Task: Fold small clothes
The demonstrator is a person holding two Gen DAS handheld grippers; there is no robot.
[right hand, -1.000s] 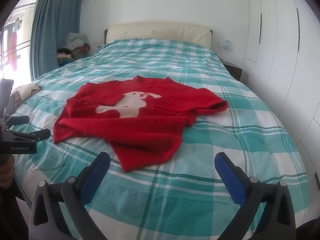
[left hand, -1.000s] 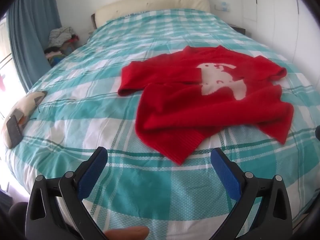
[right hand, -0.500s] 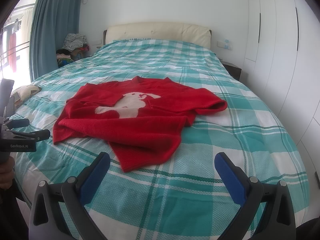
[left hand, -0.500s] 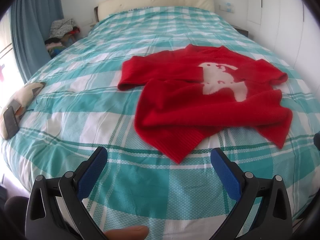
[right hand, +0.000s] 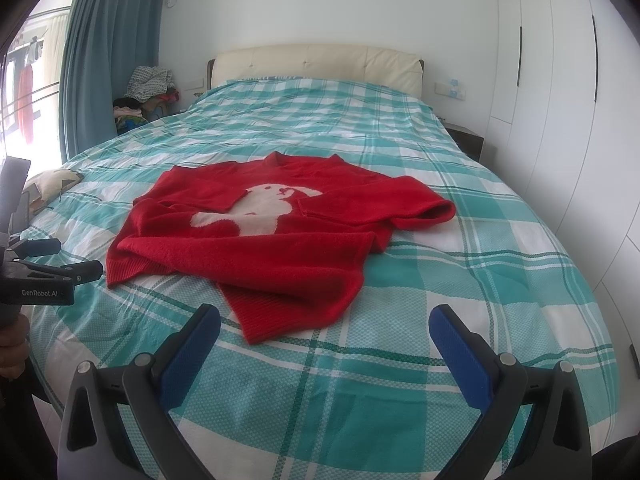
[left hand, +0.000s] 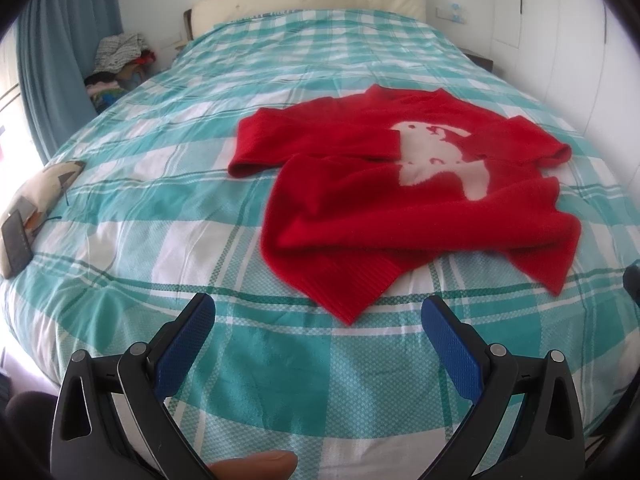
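A small red sweater [left hand: 384,200] [right hand: 280,236] with a cream animal figure on its chest lies crumpled on the teal checked bed cover [left hand: 160,216] [right hand: 460,280]. Its hem is bunched and turned over toward me, and one hem corner points at the bed's foot. My left gripper [left hand: 318,326] hangs open above the cover just short of that corner, nothing between its blue pads. My right gripper [right hand: 324,334] is open too, empty, hovering short of the hem. The left gripper's body also shows at the left edge of the right wrist view.
A small cushion [left hand: 44,184] with a dark phone [left hand: 16,244] on it sits at the bed's left edge. A pile of clothes [right hand: 148,88] stands by the blue curtain [right hand: 108,52]. White wardrobe doors [right hand: 560,80] run along the right. A cream headboard [right hand: 316,60] is at the far end.
Both views have shifted slightly; the left wrist view has levelled and shows the sweater a little lower and nearer. Both grippers stay open and the sweater has not moved.
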